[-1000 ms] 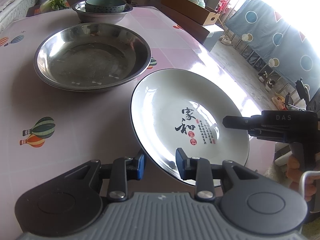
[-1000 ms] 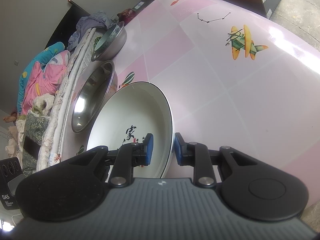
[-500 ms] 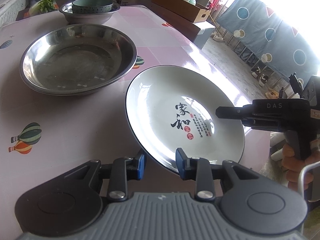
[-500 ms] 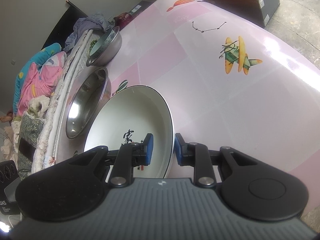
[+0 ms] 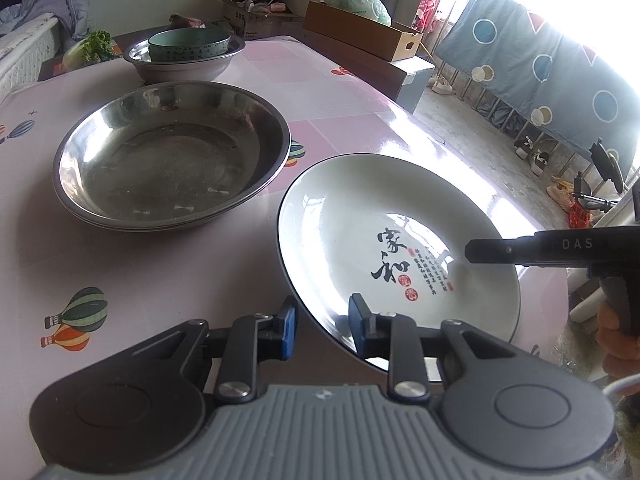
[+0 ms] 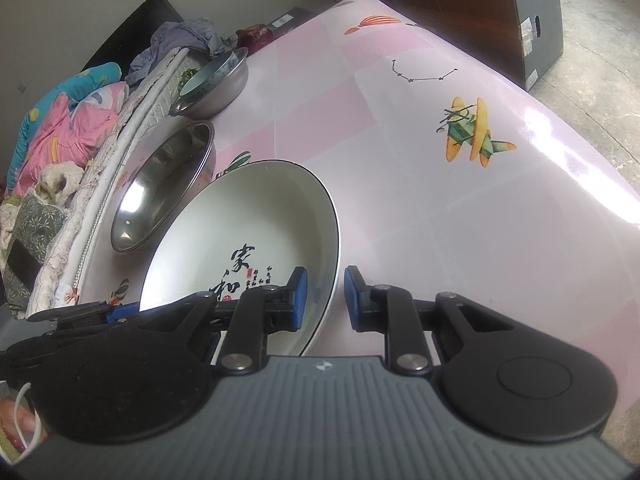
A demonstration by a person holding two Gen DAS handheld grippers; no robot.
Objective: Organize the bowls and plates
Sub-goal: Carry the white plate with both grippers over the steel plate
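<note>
your left claw (image 5: 322,330) straddles the near rim of the white plate (image 5: 384,236): one blue pad under or outside the rim, the other over the inner face. jaws are closing with the rim between them. cannot tell whether the pads press on it.

your right claw (image 6: 324,298) straddles the opposite rim of the same white plate (image 6: 256,220), one pad inside the dish, one outside. jaws closing here too, and there is a visible gap on the outer pad side, so not clamped as far as the right wrist view shows. from the left wrist view the right claw (image 5: 472,250) comes in from the right edge over the plate, with your hand (image 5: 616,332) on its handle.

plate position: near corner of the pink bench (image 5: 168,280), tilted, black calligraphy and red seals in its well. whether it sits on the bench or is lifted clear, cannot tell.

just beside the plate, further in: large steel basin (image 5: 172,164), which looks like two nested, close to the plate rim but apart from it. same basin (image 6: 164,188) shows left of the plate in the right wrist view.

beyond that: smaller steel bowl (image 5: 184,60) with a pale green bowl (image 5: 190,42) nested in it, near the far bench edge. leafy greens (image 5: 94,46) just to their left.

cardboard box (image 5: 360,36) off the bench behind, with a plastic bag (image 5: 356,2) on it. bedding pile (image 6: 64,128) along the bench's far side in the right wrist view.
</note>
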